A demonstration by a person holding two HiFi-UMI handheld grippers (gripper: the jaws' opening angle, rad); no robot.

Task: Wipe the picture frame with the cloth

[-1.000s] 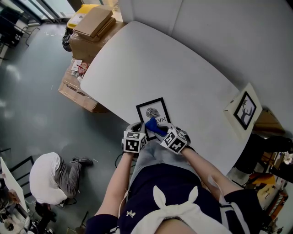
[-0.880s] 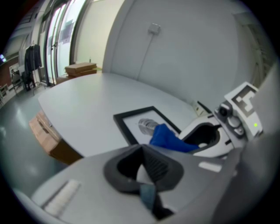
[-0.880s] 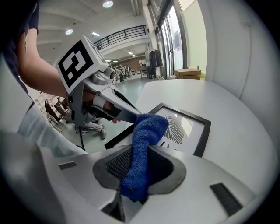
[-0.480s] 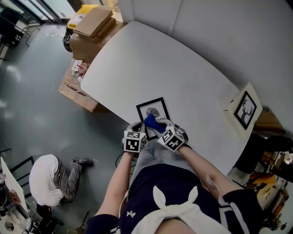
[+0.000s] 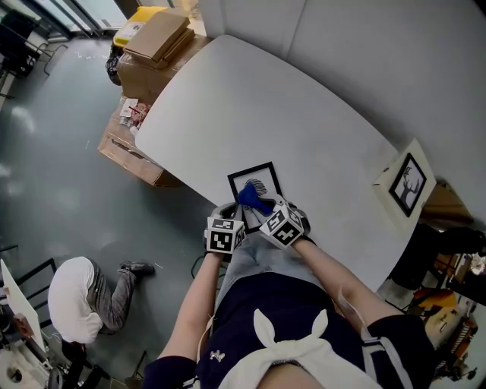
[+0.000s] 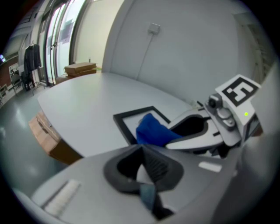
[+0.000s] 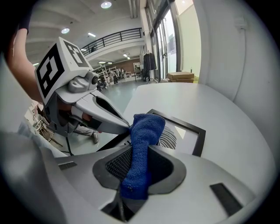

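Cardboard boxes (image 5: pixel 148 45) beside white table (image 5: pixel 266 106); crouched person (image 5: pixel 83 296) on floor (image 5: pixel 45 167)

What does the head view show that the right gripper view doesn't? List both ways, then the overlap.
Head view only: a second framed picture at the white table edge. Right gripper view only: the right gripper, fingers shut on the blue cloth; ceiling lights; a balcony railing. Both: the black picture frame lying on the white table, and the blue cloth.
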